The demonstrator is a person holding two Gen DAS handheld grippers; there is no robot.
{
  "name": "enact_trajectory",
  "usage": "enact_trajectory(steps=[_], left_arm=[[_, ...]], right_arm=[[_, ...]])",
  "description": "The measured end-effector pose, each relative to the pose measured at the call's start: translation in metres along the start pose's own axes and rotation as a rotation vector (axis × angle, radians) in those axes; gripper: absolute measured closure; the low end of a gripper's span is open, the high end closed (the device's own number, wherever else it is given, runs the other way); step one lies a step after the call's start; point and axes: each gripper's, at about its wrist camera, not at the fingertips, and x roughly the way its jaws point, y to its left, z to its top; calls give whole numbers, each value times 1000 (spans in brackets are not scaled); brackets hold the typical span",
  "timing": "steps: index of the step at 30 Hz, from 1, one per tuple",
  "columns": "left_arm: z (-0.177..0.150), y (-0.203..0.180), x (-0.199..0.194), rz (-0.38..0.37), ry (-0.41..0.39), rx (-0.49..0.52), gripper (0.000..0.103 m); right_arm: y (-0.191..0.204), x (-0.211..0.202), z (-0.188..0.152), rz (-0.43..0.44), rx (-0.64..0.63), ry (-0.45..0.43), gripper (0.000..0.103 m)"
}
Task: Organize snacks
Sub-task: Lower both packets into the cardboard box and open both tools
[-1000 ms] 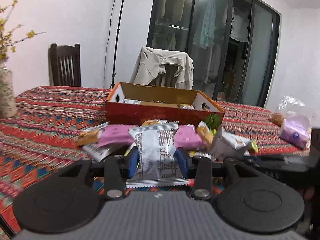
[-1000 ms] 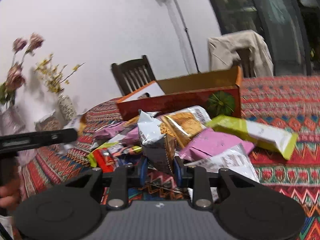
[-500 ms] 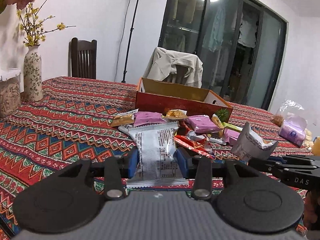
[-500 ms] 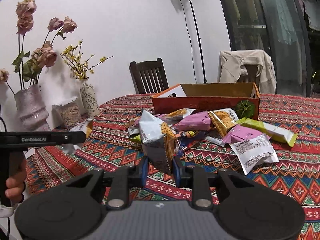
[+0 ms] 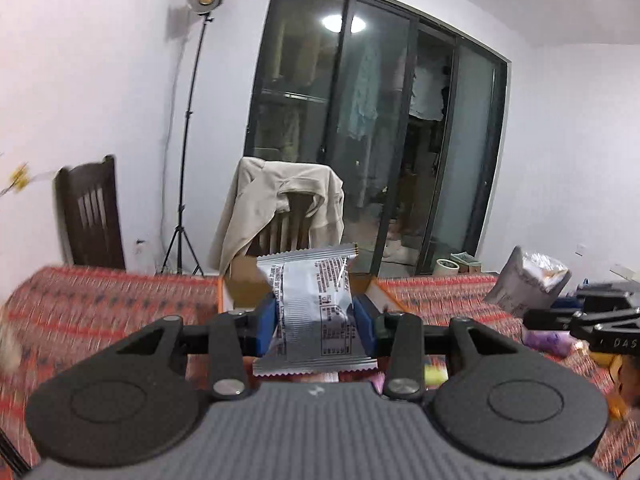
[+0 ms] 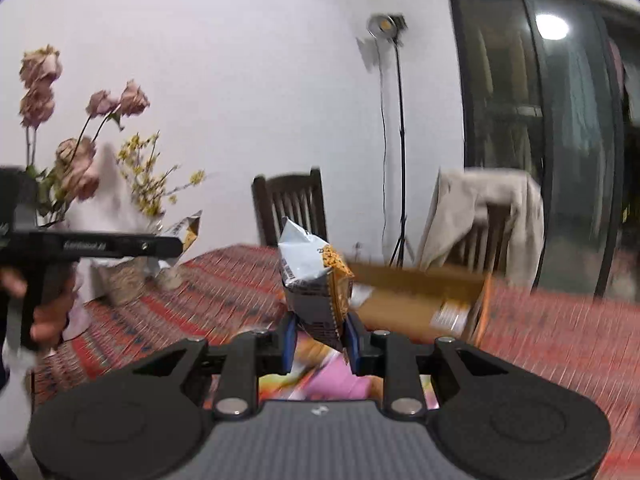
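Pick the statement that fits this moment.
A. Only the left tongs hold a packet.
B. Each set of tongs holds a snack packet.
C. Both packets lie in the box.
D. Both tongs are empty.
B: the left tongs clamp a silver snack packet, and the right tongs clamp a silver-and-orange snack packet.

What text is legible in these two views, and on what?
"DAS": on the right tool's black arm, cut off at the frame edge.
White lettering on the left tool's black arm: blurred, unreadable.
Fine print and a table on the silver packet in the left tool: too small to read.
Print on the silver-and-orange packet in the right tool: blurred, unreadable.
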Motion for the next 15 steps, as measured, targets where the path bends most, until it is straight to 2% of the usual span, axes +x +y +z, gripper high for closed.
enact_trajectory(steps=[4, 8, 11, 15], left_arm=[[46, 13, 84, -2, 55, 23, 61], [66, 25, 171, 3, 140, 28, 61], [66, 37, 241, 15, 214, 1, 61], [42, 55, 322, 45, 315, -35, 61]], right_arm=[[-40, 46, 70, -43, -74, 36, 78], [-77, 128, 112, -106, -120, 137, 78], [-100, 204, 120, -152, -155, 245, 78], [-127, 305, 101, -166, -139, 396, 78]])
